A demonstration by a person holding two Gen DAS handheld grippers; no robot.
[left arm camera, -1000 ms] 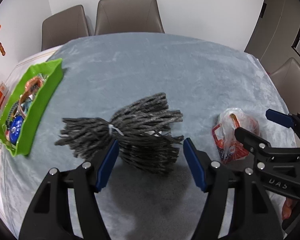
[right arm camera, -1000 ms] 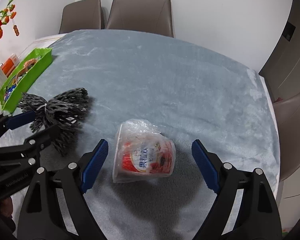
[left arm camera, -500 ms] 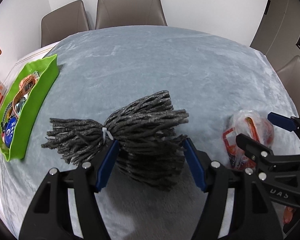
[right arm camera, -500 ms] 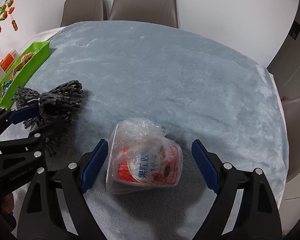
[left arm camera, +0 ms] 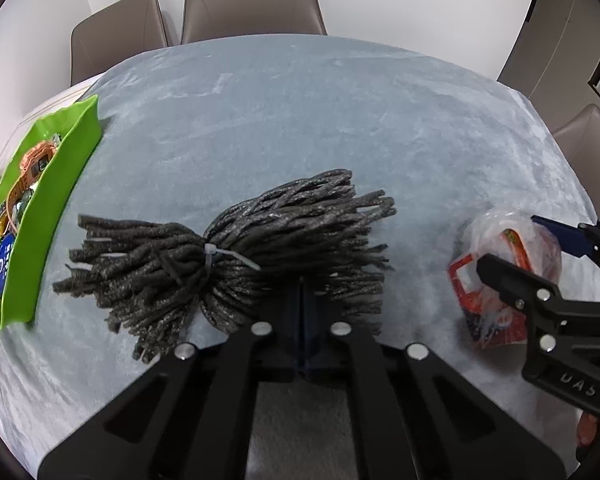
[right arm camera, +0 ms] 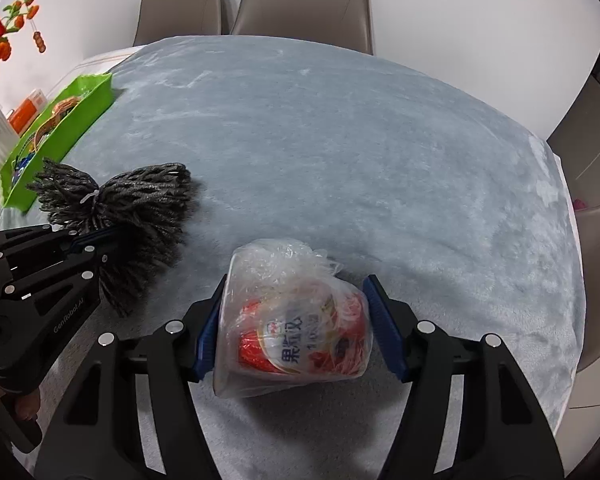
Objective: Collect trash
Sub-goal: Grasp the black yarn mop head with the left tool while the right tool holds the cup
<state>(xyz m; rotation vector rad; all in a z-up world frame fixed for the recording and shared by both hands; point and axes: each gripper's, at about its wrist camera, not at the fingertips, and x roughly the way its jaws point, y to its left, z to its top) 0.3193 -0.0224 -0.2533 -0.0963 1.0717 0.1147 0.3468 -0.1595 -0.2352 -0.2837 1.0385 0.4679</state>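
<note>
two pieces of trash lie on the big table under its soft pale-blue plush cloth [right arm camera: 340, 128], and i have one gripper at each.

the larger is the dark grey bundle of twisted foam cords cinched at the waist by a white zip tie [left arm camera: 228, 256]. it sprawls just ahead of my left gripper [left arm camera: 302, 300], its right-hand fan of cords spreading over and around my fingertips. those jaws have come fully together; the blue pads meet with no gap showing, their tips buried in the near fringe of the bundle. i judge they have nipped a few cords, a hold at the edge rather than round the waist, because the whole mass is too wide and springy to span.

smaller is the clear crumpled plastic bag with a red and white printed cup inside [right arm camera: 296, 332]. it sits right between the fingers of my right gripper [right arm camera: 296, 328], lying on its side, the bag's loose neck pointing away from me. these jaws are closing: the left pad looks to be against the film, the right pad just beside it with a sliver of space, so i would not call it gripped yet. straddling the cup's body makes sense, since the bag alone would slip.

smallest in view, off beyond my left fingers at the cloth's edge, the bright green shallow plastic tray [left arm camera: 60, 184] holds assorted bits, probably where both go.
</note>
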